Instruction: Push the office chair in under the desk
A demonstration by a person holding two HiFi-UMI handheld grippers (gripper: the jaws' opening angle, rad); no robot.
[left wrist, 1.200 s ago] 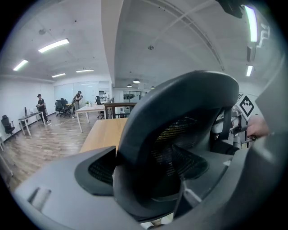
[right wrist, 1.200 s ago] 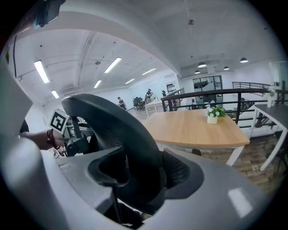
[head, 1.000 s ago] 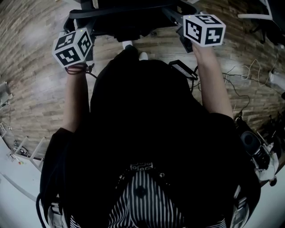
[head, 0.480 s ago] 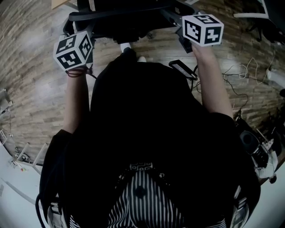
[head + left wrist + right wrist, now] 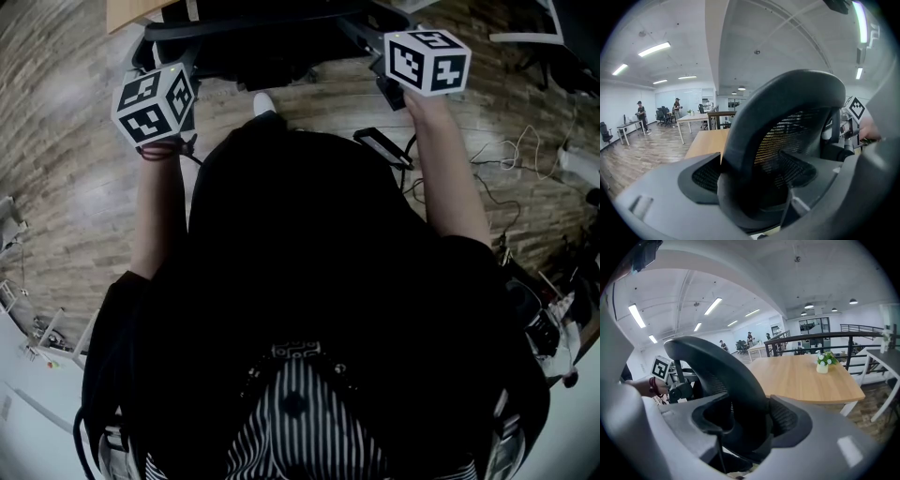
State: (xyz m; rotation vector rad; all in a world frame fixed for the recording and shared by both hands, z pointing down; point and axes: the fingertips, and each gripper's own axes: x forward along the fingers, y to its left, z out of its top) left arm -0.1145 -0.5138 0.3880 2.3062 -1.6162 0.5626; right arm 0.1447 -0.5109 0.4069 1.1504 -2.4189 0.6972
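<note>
The black mesh office chair (image 5: 253,42) stands in front of me at the top of the head view. Its curved back rim (image 5: 787,117) runs between the jaws of my left gripper (image 5: 754,197), which press on it. My right gripper (image 5: 740,427) holds the other side of the back rim (image 5: 722,371) the same way, jaws wide around it. In the head view the left gripper (image 5: 169,66) and right gripper (image 5: 398,66) sit under their marker cubes at the chair's two sides. The wooden desk (image 5: 806,376) lies just beyond the chair, its corner (image 5: 127,11) showing at top left.
A small potted plant (image 5: 824,363) stands on the desk. Loose cables (image 5: 511,159) lie on the wood floor at right, near another chair's base (image 5: 544,37). A dark railing (image 5: 843,336) runs behind the desk. People (image 5: 641,112) stand far off by other desks.
The floor has slid toward me under the chair and both grippers. The desk's corner has come into view at the head view's top left. Both grips are unchanged.
</note>
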